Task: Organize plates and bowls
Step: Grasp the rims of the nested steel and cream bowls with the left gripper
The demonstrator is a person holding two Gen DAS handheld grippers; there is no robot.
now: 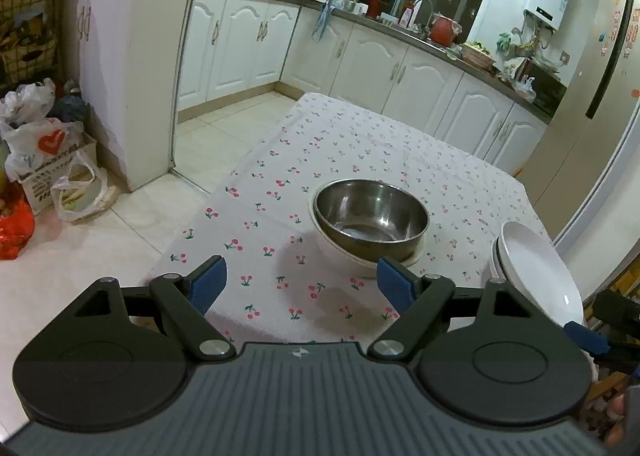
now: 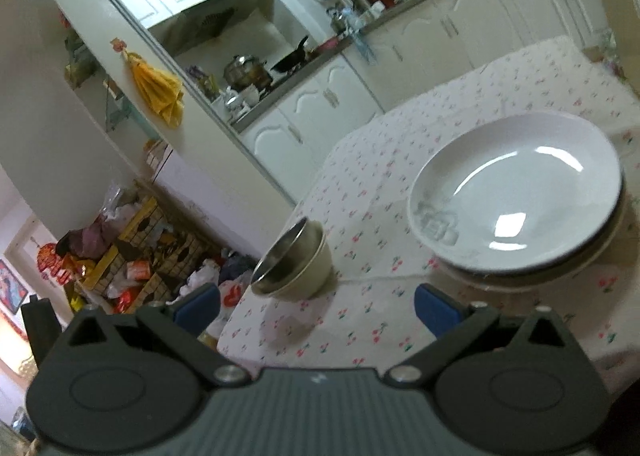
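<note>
A kitchen, with a counter under a white cloth printed with small red cherries. At the left, the left tongs hang over the near edge, blue pads spread wide and holding nothing. Just beyond them a steel bowl sits nested inside a white bowl; the pair rests near the middle of the cloth. The steel looks light, stiff and slick, so a pinch on its thin rim seems the surest hold, and it may slide or ring against the ceramic below. Further right, a stack of white plates lies near the right edge, the top one shallow and glossy, with a faint grey flower pattern. These look heavier and breakable; the raised rim is probably the place to grip, lifting level. The right tongs hover in front of the stack, also spread and empty.
</note>
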